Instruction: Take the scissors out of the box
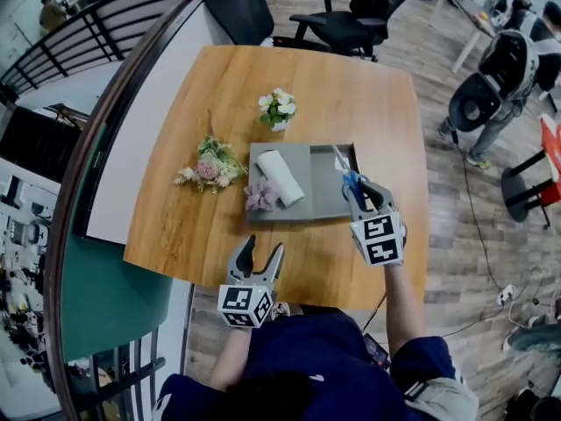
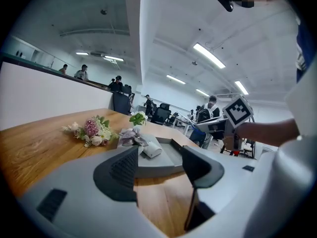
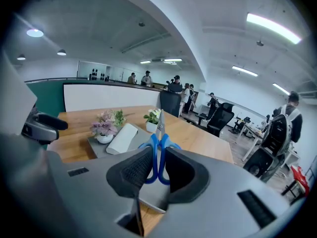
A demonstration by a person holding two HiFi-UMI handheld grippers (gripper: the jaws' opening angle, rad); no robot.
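A grey box [image 1: 324,189] lies on the wooden table [image 1: 342,95]; inside it are a white roll [image 1: 280,176] and a small purple flower pot [image 1: 261,196]. My right gripper [image 1: 355,185] hangs above the box's right half, shut on the blue handles of the scissors [image 1: 347,172]. In the right gripper view the scissors [image 3: 159,130] stand between the jaws of the right gripper [image 3: 157,157] with their blades pointing up and away. My left gripper [image 1: 263,246] hovers near the table's front edge, open and empty, facing the box [image 2: 171,155] in the left gripper [image 2: 158,155] view.
A pink and white bouquet [image 1: 210,165] lies left of the box. A small pot of white flowers [image 1: 279,110] stands behind it. Black office chairs [image 1: 351,20] stand beyond the table's far edge. A dark railing [image 1: 114,147] runs along the left.
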